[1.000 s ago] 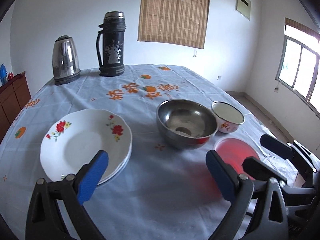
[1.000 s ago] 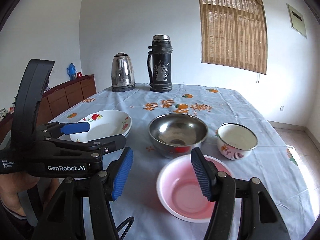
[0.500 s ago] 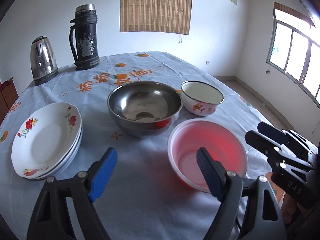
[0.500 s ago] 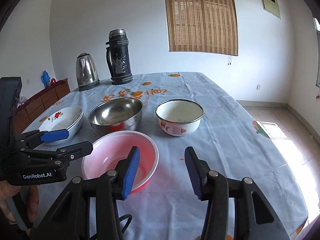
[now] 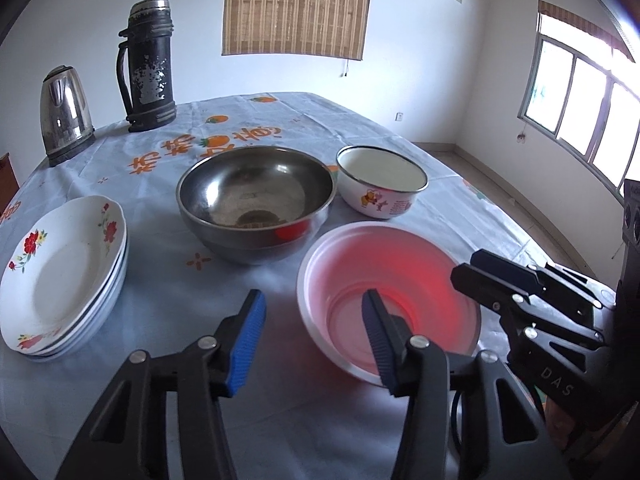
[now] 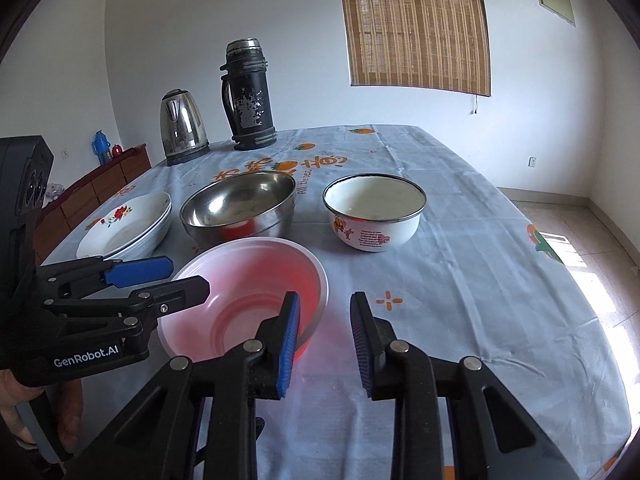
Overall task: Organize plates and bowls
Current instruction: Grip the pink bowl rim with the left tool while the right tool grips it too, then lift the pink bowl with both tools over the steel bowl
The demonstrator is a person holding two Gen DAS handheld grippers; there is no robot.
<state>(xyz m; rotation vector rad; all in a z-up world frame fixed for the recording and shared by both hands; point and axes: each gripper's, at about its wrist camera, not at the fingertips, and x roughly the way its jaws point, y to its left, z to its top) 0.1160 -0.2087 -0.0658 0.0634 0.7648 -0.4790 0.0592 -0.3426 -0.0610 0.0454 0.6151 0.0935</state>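
The pink bowl (image 5: 390, 300) sits nearest, flanked by the left gripper (image 5: 316, 340) and the right gripper (image 6: 325, 338), each with jaws apart astride its rim. Just behind it the steel bowl (image 5: 256, 202) blocks the way, the enamel bowl (image 6: 374, 216) standing apart to its right with bare tablecloth (image 6: 480, 280) between. Stacked plates (image 5: 64, 276) close the left side; the kettle (image 5: 64, 116) and flask (image 5: 148, 66) stand at the far edge.

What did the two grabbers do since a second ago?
Both closed in on the pink bowl. The left gripper swung right from the plates and now straddles the bowl's left rim; the right gripper straddles its right rim. Neither has clamped. The dishes, kettle and flask stayed put.
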